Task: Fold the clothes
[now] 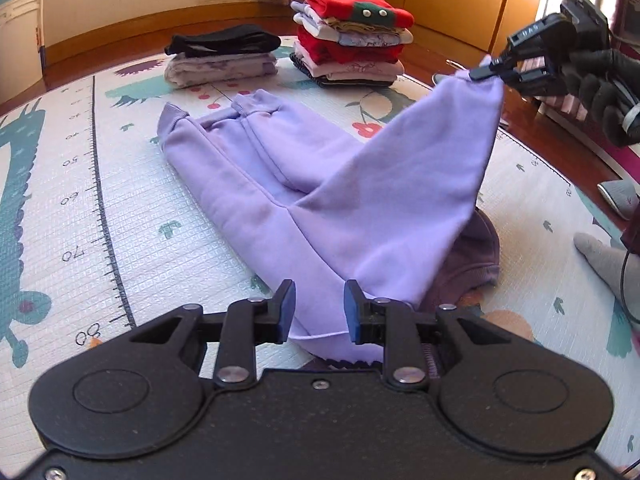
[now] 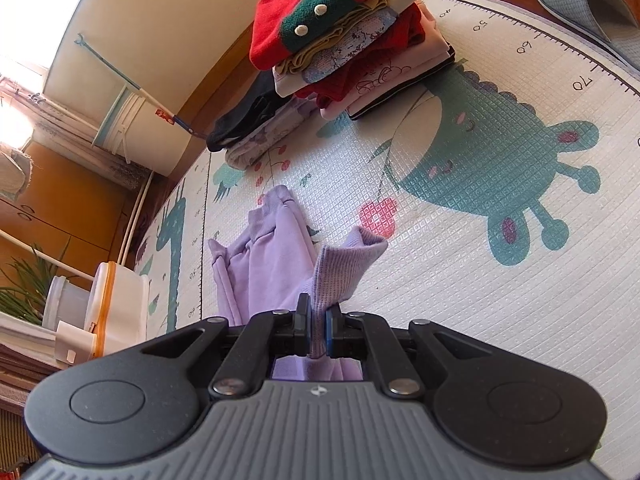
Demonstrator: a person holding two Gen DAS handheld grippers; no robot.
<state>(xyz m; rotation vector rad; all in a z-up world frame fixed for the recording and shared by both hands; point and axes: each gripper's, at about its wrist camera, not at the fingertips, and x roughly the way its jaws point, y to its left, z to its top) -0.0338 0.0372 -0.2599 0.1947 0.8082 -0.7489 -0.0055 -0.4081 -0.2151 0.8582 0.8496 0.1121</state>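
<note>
A lilac sweatshirt [image 1: 280, 184] lies on the play mat [image 1: 80, 200], its body stretched toward the far left. My right gripper [image 1: 486, 73] is shut on the ribbed cuff of one sleeve [image 1: 420, 184] and holds it raised above the mat at the right. In the right wrist view the gripper [image 2: 318, 330] pinches that lilac cuff [image 2: 344, 268], with the rest of the sweatshirt [image 2: 264, 260] hanging below. My left gripper [image 1: 319, 310] is open and empty, just above the sweatshirt's near edge.
A tall stack of folded clothes topped by a red garment [image 1: 352, 36] and a lower stack topped by black [image 1: 222, 58] stand at the mat's far side. A darker purple garment [image 1: 476, 256] lies under the sweatshirt. A grey slipper [image 2: 588, 12] sits by the mat edge.
</note>
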